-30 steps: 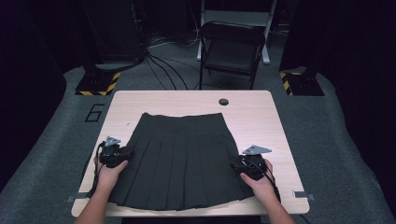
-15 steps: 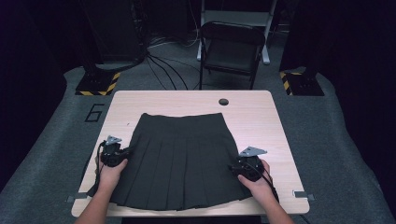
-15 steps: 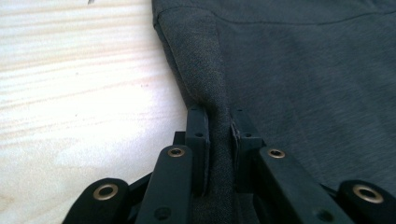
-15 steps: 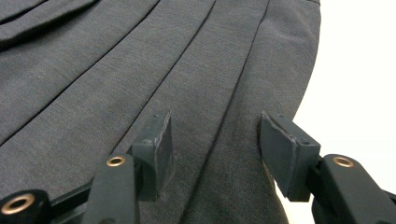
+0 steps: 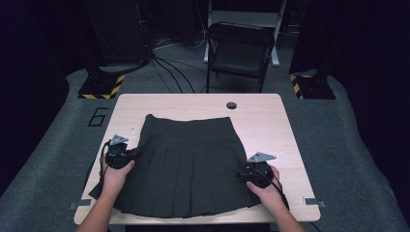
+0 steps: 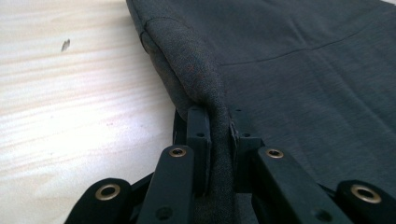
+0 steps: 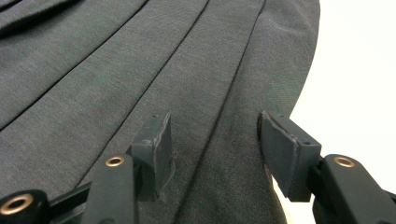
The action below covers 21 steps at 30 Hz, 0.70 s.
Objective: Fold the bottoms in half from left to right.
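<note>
A dark grey pleated skirt (image 5: 188,164) lies flat on the light wooden table (image 5: 270,125), waistband at the far side. My left gripper (image 5: 137,153) is at the skirt's left edge. Its jaws have just been closing, and in the left gripper view the left gripper (image 6: 218,123) is shut on a raised fold of the skirt (image 6: 303,70). My right gripper (image 5: 240,174) rests at the skirt's right side. In the right gripper view the right gripper (image 7: 215,135) is open, its pads apart over the pleats of the skirt (image 7: 116,70) near the hem edge.
A round hole (image 5: 231,105) sits in the table's far edge. Behind the table stands a black folding chair (image 5: 240,48), with cables and yellow-black striped bases (image 5: 101,87) on the grey floor. Bare tabletop (image 6: 70,93) borders the skirt on both sides.
My left gripper has shut on the skirt's left edge and risen a little, pulling up a fold. The right hand has stayed where it was.
</note>
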Each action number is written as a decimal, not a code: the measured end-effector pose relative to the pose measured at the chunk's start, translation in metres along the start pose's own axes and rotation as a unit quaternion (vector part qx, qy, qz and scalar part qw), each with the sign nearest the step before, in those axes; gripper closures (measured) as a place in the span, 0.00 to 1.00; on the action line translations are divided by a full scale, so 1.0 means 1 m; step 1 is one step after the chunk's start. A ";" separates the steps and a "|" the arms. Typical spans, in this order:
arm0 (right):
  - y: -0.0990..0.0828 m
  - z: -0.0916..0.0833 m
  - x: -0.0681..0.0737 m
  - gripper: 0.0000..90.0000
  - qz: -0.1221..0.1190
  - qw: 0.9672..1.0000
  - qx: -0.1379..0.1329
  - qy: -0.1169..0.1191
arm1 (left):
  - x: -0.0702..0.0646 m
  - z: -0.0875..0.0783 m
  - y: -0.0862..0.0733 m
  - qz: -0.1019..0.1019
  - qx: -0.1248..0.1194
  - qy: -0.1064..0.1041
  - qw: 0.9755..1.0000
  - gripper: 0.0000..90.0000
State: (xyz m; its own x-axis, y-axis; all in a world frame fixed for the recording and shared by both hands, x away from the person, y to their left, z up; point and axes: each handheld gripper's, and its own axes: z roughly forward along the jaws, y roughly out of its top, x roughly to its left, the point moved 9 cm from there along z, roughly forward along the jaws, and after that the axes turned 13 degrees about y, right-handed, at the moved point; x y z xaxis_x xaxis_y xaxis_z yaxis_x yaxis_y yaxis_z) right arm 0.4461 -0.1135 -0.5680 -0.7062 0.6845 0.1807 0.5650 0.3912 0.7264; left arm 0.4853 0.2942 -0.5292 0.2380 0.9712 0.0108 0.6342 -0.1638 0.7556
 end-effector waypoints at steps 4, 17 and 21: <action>-0.001 0.000 -0.002 0.49 0.000 1.000 0.005 -0.002 | 0.006 -0.006 0.011 -0.002 -0.004 0.011 1.000 0.91; -0.003 0.001 -0.001 0.56 0.012 1.000 0.011 0.010 | 0.029 -0.006 0.021 -0.016 0.005 0.027 0.999 0.92; -0.004 0.005 0.003 0.57 0.015 1.000 0.017 0.015 | 0.033 -0.008 0.024 -0.014 0.004 0.032 0.999 0.92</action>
State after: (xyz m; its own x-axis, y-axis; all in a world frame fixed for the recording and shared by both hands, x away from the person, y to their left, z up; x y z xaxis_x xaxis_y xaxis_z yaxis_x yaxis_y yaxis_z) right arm 0.4438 -0.1104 -0.5739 -0.7011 0.6774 0.2226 0.5997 0.3912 0.6981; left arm 0.5025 0.3232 -0.5050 0.1725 0.9845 0.0328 0.6464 -0.1383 0.7503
